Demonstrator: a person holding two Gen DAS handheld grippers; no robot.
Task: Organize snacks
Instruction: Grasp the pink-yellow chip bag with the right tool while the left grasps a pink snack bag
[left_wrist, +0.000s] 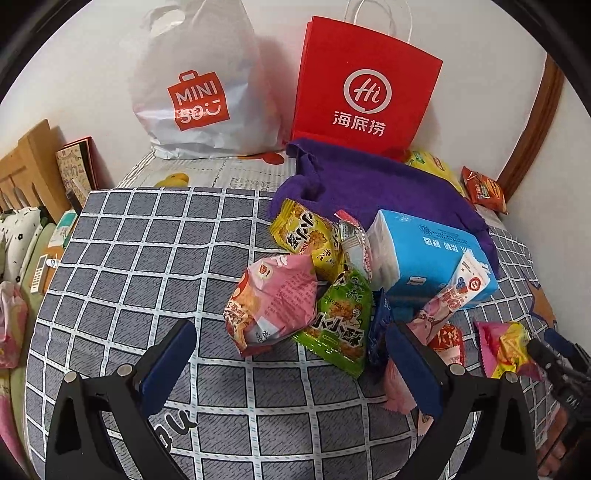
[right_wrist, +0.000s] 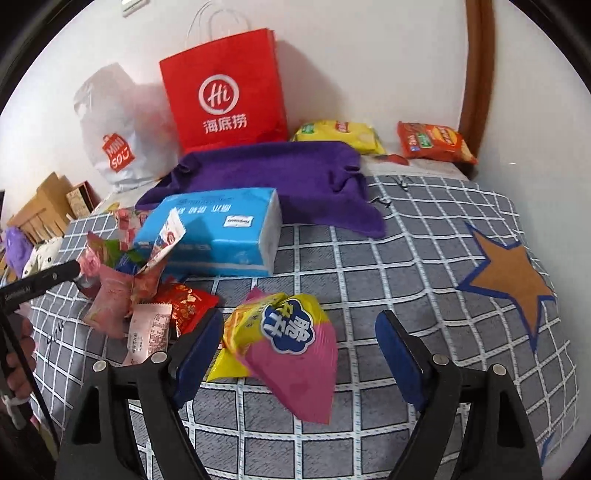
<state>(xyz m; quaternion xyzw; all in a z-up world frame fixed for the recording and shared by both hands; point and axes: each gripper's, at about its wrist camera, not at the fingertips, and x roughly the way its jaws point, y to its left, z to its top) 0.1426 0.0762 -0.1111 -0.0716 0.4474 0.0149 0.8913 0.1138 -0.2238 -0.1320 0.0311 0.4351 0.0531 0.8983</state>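
glossy foil snack packets, fuzzy purple cloth

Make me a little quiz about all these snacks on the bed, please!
1. True or false: the right gripper is shut on the pink-and-yellow snack packet.
2. What lies under the blue tissue pack's far end? A) purple towel B) red paper bag C) white plastic bag
3. Fill in: two chip bags lie by the wall, one yellow, one ____.

Key: 1 false, jaws open; 2 A; 3 orange.
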